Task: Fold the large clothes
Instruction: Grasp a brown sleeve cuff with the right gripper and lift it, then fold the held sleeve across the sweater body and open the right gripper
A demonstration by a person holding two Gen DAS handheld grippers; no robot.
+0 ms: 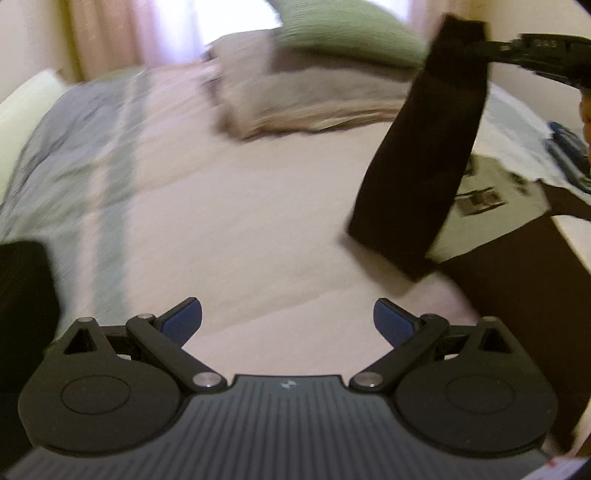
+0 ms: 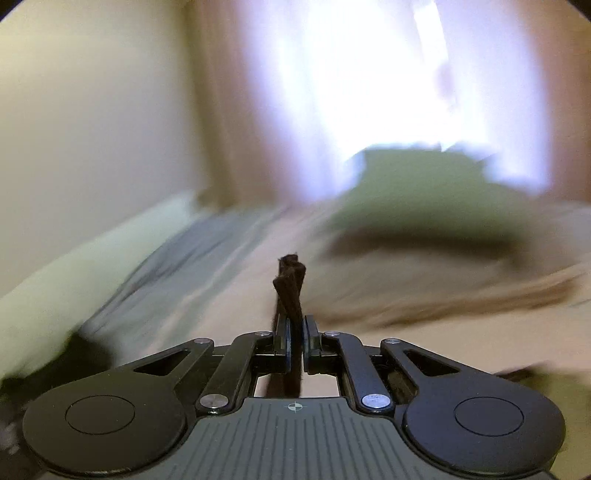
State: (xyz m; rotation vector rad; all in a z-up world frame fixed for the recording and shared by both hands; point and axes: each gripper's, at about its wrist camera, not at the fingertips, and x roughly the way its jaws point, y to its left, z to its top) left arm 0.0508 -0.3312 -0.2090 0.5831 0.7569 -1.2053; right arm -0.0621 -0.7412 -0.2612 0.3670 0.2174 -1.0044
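Note:
A dark brown garment part (image 1: 424, 158) hangs in the air at the right of the left wrist view, pinched at its top by my right gripper (image 1: 491, 48). More of the garment, white with a dark print (image 1: 491, 206) and brown edges, lies on the bed at the right. My left gripper (image 1: 287, 319) is open over the pale pink bedspread (image 1: 240, 206), with nothing between its blue pads. In the right wrist view my right gripper (image 2: 294, 332) is shut on a bunched strip of the brown fabric (image 2: 290, 280).
A beige folded blanket (image 1: 295, 99) and a green pillow (image 1: 343, 33) lie at the head of the bed. A grey-blue patterned strip (image 1: 74, 147) runs along the bed's left side. Curtains (image 2: 351, 92) and a wall stand behind. A dark object (image 1: 22, 295) sits at the left edge.

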